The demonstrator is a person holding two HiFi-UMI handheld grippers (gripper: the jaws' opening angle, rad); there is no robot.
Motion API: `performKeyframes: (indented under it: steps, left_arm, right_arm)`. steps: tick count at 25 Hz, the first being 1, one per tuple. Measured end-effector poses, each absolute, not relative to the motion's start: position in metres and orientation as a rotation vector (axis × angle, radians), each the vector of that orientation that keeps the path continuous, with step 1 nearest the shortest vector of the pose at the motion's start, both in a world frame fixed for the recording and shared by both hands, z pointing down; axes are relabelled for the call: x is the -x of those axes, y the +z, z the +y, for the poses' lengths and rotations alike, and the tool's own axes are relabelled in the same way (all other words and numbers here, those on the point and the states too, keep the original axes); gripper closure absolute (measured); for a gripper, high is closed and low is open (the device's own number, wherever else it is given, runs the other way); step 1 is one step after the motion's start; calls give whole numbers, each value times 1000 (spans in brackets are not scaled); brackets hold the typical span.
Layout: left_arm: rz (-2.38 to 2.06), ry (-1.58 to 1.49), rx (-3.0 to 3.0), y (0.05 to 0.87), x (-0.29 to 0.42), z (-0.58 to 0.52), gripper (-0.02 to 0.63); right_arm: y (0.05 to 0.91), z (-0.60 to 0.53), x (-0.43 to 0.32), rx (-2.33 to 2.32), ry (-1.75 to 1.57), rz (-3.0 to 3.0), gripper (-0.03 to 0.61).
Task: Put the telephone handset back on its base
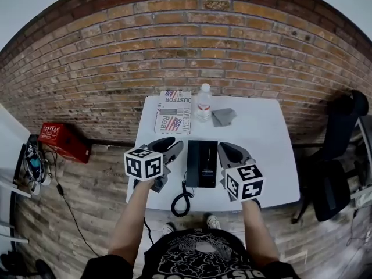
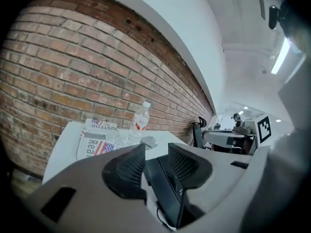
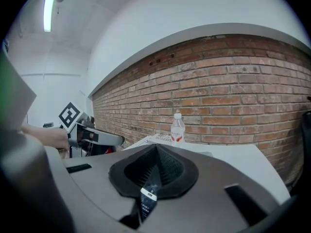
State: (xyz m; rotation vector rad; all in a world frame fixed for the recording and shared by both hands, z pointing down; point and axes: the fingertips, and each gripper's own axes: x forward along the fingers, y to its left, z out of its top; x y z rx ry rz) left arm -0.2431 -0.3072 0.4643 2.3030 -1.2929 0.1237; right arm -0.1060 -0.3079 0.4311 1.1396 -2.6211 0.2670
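Note:
A black telephone point(image 1: 201, 164) lies in the middle of the white table point(image 1: 267, 156); its handset point(image 1: 192, 163) seems to rest along the left side of the base. The coiled cord point(image 1: 181, 203) loops off the table's near edge. My left gripper point(image 1: 168, 146) hovers just left of the phone, open, and the phone's edge point(image 2: 167, 193) shows through the gap below its jaws. Just right of the phone is my right gripper point(image 1: 226, 150), its jaws meeting at the tip point(image 3: 156, 149) with nothing held. The phone's keypad point(image 3: 146, 203) shows beneath them.
A folded newspaper point(image 1: 173, 112), a clear water bottle point(image 1: 203, 103) and a grey cloth point(image 1: 223, 117) sit at the table's far side against the brick wall. A red box point(image 1: 64, 141) lies on the floor to the left. A black chair point(image 1: 337, 156) stands right.

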Motion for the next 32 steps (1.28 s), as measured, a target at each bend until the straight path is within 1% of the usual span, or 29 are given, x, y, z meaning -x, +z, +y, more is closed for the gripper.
performKeyframes:
  steps: [5, 10, 11, 12, 15, 32]
  left_arm:
    - [-1475, 161, -2342, 438, 252, -297, 474]
    - [-1644, 187, -2313, 425, 263, -286, 499]
    - [-1679, 196, -2306, 423, 266, -284, 523]
    - [-1713, 206, -2299, 421, 269, -283, 563]
    - [-1766, 223, -2292, 417, 273, -279, 595]
    - [-1787, 270, -2297, 420, 276, -274, 601]
  right_arm:
    - [423, -307, 106, -1136, 242, -2637, 577]
    - [412, -307, 101, -1178, 214, -2653, 577]
    - [411, -306, 100, -1184, 208, -2651, 578]
    - [411, -306, 100, -1188, 202, -2648, 577]
    - [409, -306, 98, -1195, 194, -2645, 577]
    - [406, -305, 103, -1187, 200, -2654, 577]
